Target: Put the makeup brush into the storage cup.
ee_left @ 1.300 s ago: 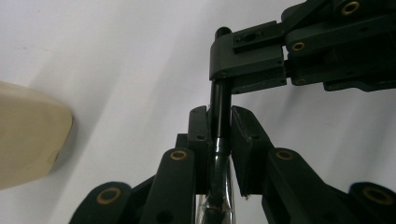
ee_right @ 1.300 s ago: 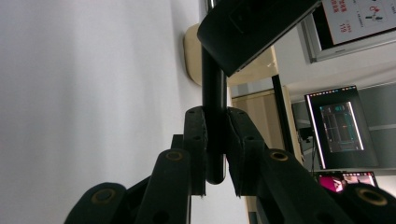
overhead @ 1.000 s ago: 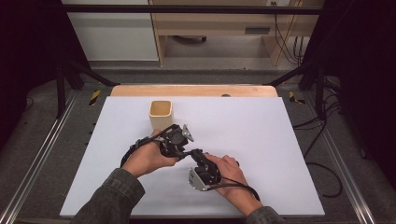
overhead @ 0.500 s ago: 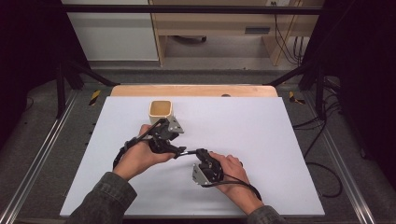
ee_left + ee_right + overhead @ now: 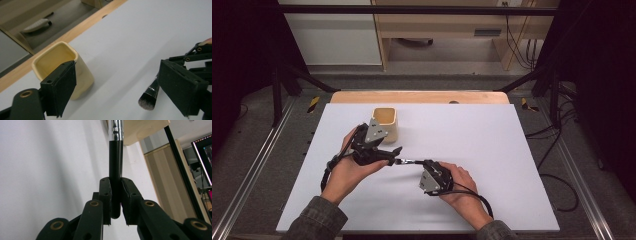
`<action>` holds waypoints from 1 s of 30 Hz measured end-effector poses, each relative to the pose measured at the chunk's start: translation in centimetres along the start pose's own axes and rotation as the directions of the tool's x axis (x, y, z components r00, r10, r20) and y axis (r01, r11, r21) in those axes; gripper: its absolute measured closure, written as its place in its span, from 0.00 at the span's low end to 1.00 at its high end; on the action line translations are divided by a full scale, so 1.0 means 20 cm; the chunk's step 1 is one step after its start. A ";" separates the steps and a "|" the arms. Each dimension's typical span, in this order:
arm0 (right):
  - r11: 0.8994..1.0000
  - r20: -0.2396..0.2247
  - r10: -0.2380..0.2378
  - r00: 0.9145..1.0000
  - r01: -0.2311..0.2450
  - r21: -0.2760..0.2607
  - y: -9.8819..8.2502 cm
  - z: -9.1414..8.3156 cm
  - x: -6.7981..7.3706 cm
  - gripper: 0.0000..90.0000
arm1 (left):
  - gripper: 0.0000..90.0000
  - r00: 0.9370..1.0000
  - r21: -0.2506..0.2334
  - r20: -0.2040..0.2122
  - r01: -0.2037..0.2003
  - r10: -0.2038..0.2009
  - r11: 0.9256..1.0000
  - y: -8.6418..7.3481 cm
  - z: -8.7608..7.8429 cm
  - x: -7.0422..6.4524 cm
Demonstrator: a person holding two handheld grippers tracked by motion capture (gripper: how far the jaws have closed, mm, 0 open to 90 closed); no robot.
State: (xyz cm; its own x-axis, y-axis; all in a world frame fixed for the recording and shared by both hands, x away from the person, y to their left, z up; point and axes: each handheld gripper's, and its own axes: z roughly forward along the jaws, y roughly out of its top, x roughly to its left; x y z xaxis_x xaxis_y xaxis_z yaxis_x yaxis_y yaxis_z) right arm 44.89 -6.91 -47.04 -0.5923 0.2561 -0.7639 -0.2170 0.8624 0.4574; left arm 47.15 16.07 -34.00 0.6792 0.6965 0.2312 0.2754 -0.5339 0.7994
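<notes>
Left tongs (image 5: 394,150) just let go of the makeup brush (image 5: 149,94) & pulled back wide open, so right tongs (image 5: 116,199) alone clamp its handle, bristles held off the worktop (image 5: 492,130) near the cream cup (image 5: 387,122), drop-in prob. next, not done yet.

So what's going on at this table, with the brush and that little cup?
A person is working with a two-jaw gripper in each hand on a white table. The right gripper is clamped on the black handle of a makeup brush, holding it out towards the other hand. The left gripper has just been opening its jaws; they stand wide apart with nothing pressed between them, the brush's bristle end beside one pad. A cream cup stands upright close by, and it looks empty.
</notes>
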 end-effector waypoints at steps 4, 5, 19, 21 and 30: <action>0.999 -0.003 0.040 0.999 -0.040 -0.006 0.00 0.00 -0.01 0.88 | 0.17 0.999 -0.038 -0.010 0.038 -0.038 0.999 -0.04 -0.04 0.01; 0.999 -0.003 0.049 0.999 -0.049 -0.002 -0.01 0.00 -0.01 0.88 | 0.17 0.999 -0.041 -0.014 0.035 -0.036 0.999 -0.04 -0.04 0.01; 0.995 -0.004 0.102 0.995 -0.102 -0.010 -0.01 -0.01 -0.01 0.88 | 0.11 0.997 -0.112 -0.014 0.076 -0.078 0.991 -0.11 -0.10 0.03; 0.993 0.007 0.116 0.993 -0.116 -0.018 -0.01 -0.01 -0.01 0.88 | 0.10 0.997 -0.117 -0.014 0.068 -0.070 0.991 -0.13 -0.11 0.04; 0.975 -0.026 0.216 0.976 -0.217 -0.054 0.00 -0.02 -0.04 0.88 | 0.07 0.999 -0.142 0.001 0.054 -0.054 0.988 -0.21 -0.11 0.05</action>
State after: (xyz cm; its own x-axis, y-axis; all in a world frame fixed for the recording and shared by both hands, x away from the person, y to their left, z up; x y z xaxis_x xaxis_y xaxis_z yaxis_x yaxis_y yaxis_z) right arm 45.08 -7.30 -46.22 -0.6452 0.4247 -0.6351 -0.1250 0.7614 0.6361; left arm 45.15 20.06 -36.00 0.6641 0.7239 0.1870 0.2121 -0.4223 0.8813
